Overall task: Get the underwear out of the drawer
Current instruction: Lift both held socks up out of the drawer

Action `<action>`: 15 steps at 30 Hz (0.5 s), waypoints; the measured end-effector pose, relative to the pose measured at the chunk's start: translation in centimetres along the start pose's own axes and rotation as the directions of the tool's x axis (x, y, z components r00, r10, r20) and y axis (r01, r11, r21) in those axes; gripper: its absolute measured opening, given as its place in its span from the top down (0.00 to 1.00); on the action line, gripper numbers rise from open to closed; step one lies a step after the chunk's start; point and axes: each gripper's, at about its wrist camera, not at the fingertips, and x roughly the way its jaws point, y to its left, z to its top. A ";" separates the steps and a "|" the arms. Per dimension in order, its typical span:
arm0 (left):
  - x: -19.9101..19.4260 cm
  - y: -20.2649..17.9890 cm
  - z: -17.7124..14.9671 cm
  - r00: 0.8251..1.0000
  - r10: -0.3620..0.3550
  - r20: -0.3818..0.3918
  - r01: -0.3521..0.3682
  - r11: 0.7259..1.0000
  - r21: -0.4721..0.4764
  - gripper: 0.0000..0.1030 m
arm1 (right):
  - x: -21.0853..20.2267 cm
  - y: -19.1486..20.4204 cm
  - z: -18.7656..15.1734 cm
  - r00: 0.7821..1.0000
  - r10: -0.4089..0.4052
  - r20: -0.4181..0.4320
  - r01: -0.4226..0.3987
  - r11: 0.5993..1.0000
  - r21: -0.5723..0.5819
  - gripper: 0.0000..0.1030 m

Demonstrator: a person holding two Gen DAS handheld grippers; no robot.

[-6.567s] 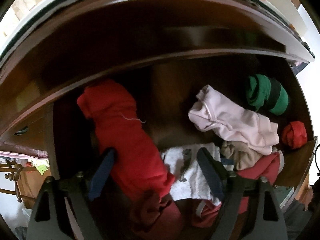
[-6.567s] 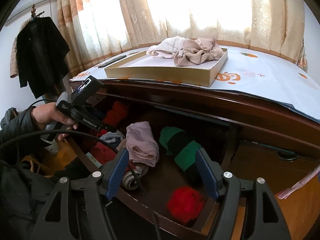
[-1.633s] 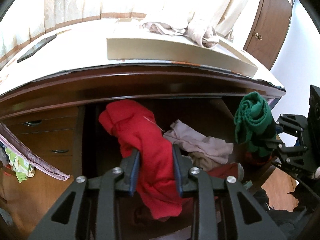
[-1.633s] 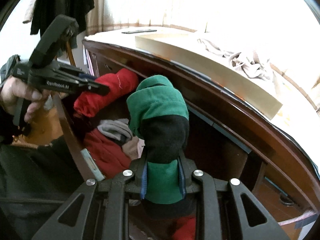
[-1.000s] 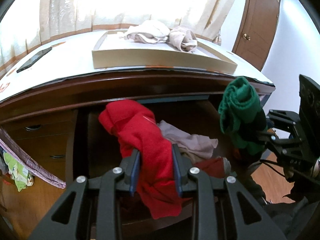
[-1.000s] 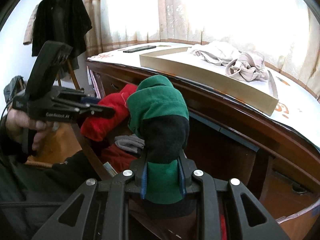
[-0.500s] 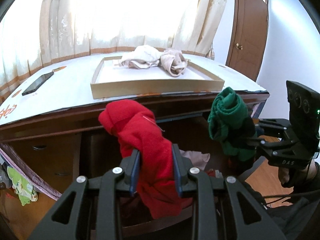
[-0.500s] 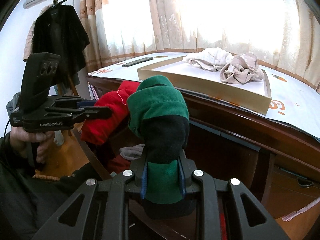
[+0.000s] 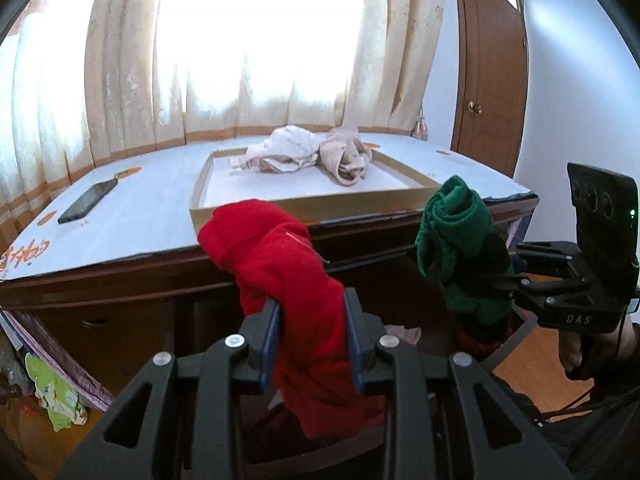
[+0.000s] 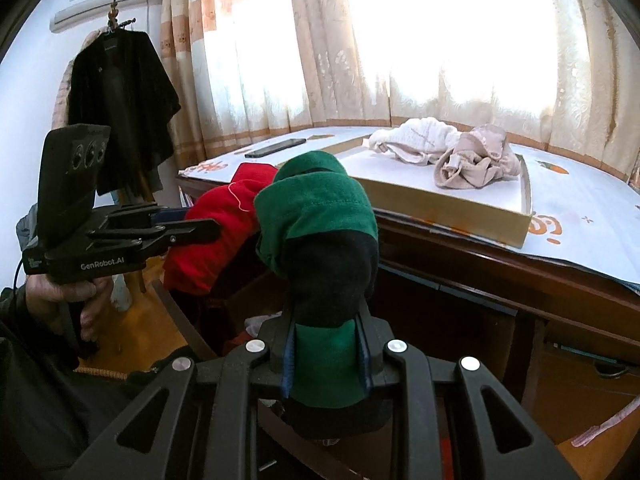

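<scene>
well, rolled red underwear (image 9: 296, 280), green-and-black roll (image 10: 320, 240) beside it

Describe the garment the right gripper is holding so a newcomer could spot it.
Find the wooden dresser under the curtained window. In front of it the right gripper clamps a rolled garment. It is green with a black band; the one beside it is all red.

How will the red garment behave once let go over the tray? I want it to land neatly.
Probably floppy: the red garment droops on both sides of the left tool clamping it. Likely light, since a narrow pinch carries it. It may slump into a heap like the pale clothes in the tray.
</scene>
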 end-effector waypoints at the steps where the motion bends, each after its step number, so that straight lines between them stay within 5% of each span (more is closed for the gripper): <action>1: -0.1 0.0 0.1 1.000 0.002 0.006 -0.002 1.000 -0.001 0.74 | -0.1 0.0 0.0 1.000 0.000 0.006 0.000 1.000 0.001 0.74; 15: -1.4 -0.2 1.6 0.996 0.020 0.086 -0.023 0.999 0.030 0.74 | -0.9 -0.3 1.1 0.997 0.009 0.073 -0.010 1.000 0.018 0.74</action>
